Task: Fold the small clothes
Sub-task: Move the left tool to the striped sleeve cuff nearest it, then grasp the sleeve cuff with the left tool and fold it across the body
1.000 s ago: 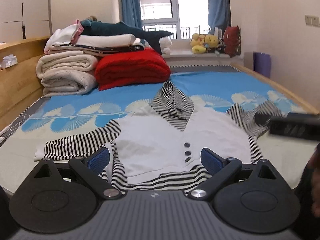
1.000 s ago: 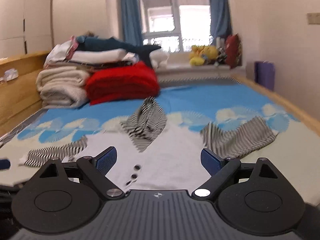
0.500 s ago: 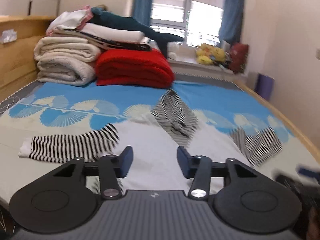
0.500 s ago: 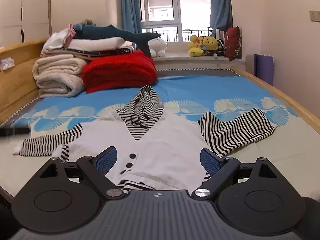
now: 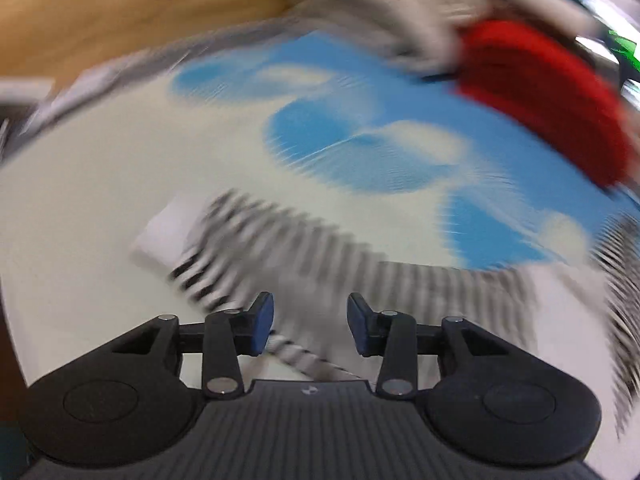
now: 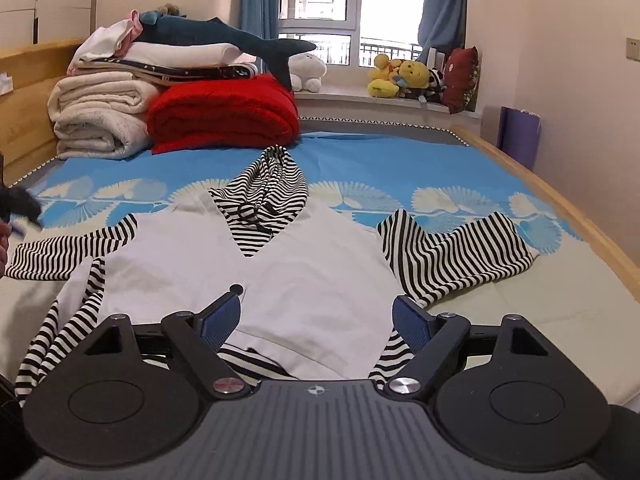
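Both grippers are empty: my left gripper [image 5: 307, 328] (blurry view), jaws just opening a bit, hovers half-spread over the hoodie's striped sleeve [image 5: 304, 248]; my right gripper [image 6: 316, 316], jaws narrowing yet wide apart, sits over the white hoodie [image 6: 304, 264] spread flat on the bed [image 6: 400, 160].

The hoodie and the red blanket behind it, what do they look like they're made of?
The hoodie looks like soft matte knit, probably cotton jersey: it lies limp with gentle wrinkles, and the striped sleeve bunches easily. The red blanket looks like thick fleece or chunky knit, though I can't tell which: its folds are plump and rounded and the surface is dull and slightly ribbed.
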A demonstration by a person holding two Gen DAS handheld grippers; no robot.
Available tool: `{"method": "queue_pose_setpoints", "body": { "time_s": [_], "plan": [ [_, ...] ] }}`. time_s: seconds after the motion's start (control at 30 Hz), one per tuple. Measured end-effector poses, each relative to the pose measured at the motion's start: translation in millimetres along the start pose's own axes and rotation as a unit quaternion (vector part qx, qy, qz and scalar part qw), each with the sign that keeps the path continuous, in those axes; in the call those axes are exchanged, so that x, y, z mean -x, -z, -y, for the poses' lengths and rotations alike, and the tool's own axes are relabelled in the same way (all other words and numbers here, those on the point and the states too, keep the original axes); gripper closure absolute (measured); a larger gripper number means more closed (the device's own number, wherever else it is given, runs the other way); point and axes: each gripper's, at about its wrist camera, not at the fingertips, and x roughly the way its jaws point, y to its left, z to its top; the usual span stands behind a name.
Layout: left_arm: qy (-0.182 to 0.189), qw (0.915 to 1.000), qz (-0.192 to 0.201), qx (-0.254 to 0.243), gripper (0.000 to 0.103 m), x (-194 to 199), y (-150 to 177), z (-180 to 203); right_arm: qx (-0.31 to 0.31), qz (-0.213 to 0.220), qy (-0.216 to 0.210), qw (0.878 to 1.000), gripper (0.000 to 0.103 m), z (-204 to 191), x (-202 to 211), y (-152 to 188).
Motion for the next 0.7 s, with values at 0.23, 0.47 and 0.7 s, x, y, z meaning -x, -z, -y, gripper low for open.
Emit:
{"method": "queue_pose_setpoints", "body": {
  "time_s": [0.23, 0.47, 0.7],
  "plan": [
    [-0.1, 0.9876, -0.061, 0.104, 0.037, -67.7, -15.9, -71.3, 0.011, -0.036, -0.003, 0.999, 0.019, -13.2, -22.1, 2.8],
    [-0.089, 0.9882, -0.05, 0.115, 0.075, -66.8, -15.8, -84.9, 0.011, -0.075, -0.004, 0.997, 0.019, -29.4, -44.3, 7.4],
    [-0.058, 0.9913, -0.004, 0.118, 0.099, -37.6, -20.9, -58.7, 0.02, -0.072, -0.008, 0.997, 0.019, -36.9, -41.4, 8.1]
  ]
}}
